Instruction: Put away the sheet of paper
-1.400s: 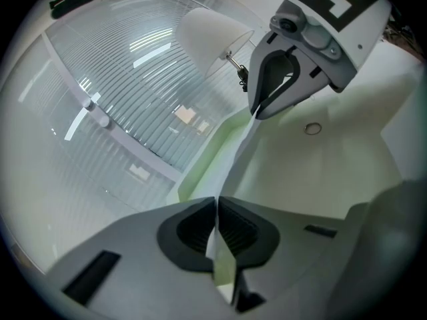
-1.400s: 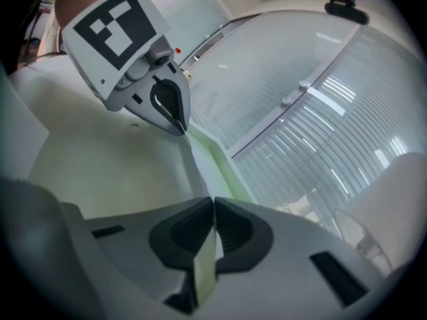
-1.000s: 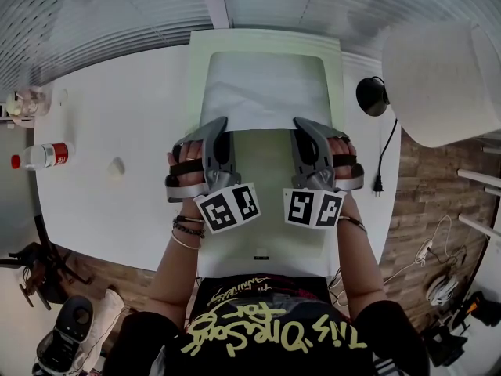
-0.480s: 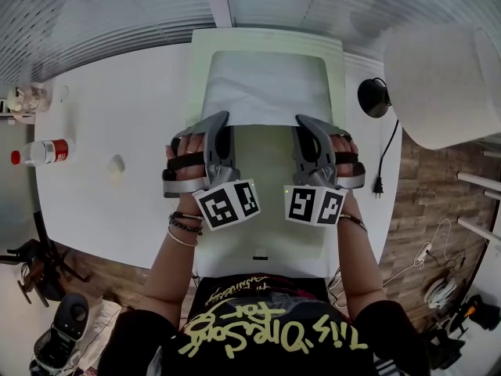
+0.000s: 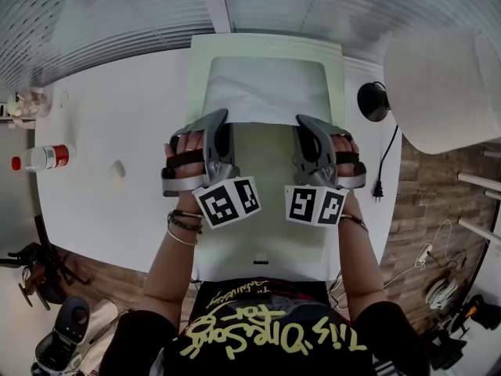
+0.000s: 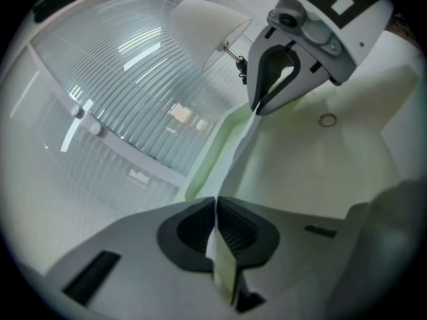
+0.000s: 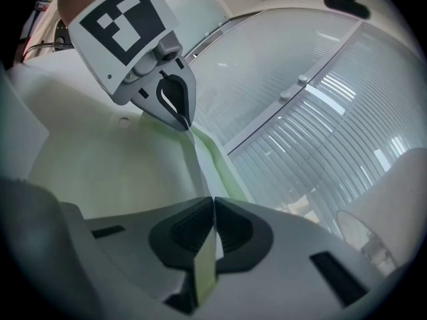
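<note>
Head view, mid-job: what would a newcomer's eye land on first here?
Two grippers sit side by side at centre, the left claw and right claw each shut on the near edge of the sheet of paper. The sheet spreads over a pale green mat on the white table. A big white lampshade looms at the right edge.

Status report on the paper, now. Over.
Left claw shut on paper, near edge. Right claw shut on the same edge. Paper lies over green mat. Lamp and bottle stand clear.
</note>
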